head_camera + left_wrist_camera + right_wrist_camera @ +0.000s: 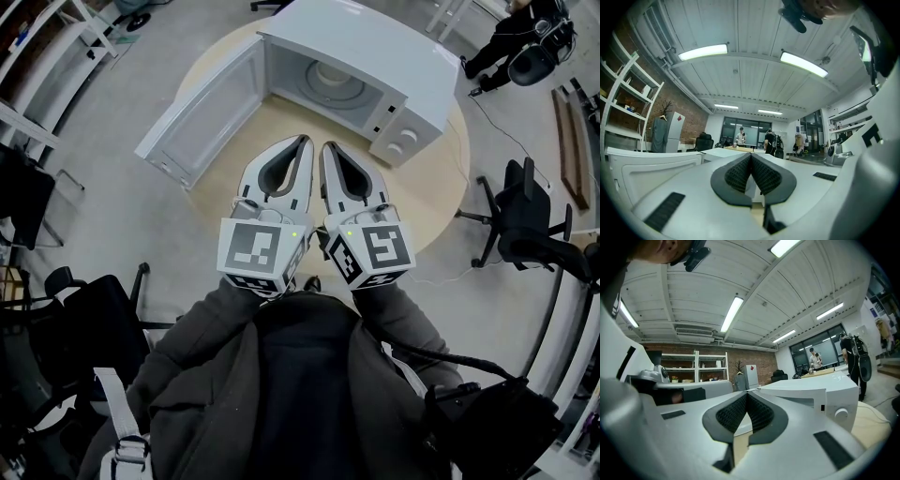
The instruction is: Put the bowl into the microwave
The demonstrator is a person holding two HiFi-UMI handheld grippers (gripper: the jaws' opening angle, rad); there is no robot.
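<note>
A white microwave point(375, 56) stands at the far side of a round wooden table point(431, 187), its door point(202, 108) swung wide open to the left. Inside the cavity lies a pale round dish point(330, 79); I cannot tell whether it is the bowl or the turntable. My left gripper point(306, 141) and right gripper point(327, 146) hover side by side over the table just in front of the opening, both level. Each is shut, pads together, with nothing between them point(751, 154) point(746, 393). The microwave's body point(825, 397) shows right of the right gripper's jaws.
A black office chair point(525, 225) stands right of the table and a person point(511, 37) at the far right. White shelving point(37, 56) and dark chairs point(56, 309) line the left. Cables run over the floor by the table's right edge.
</note>
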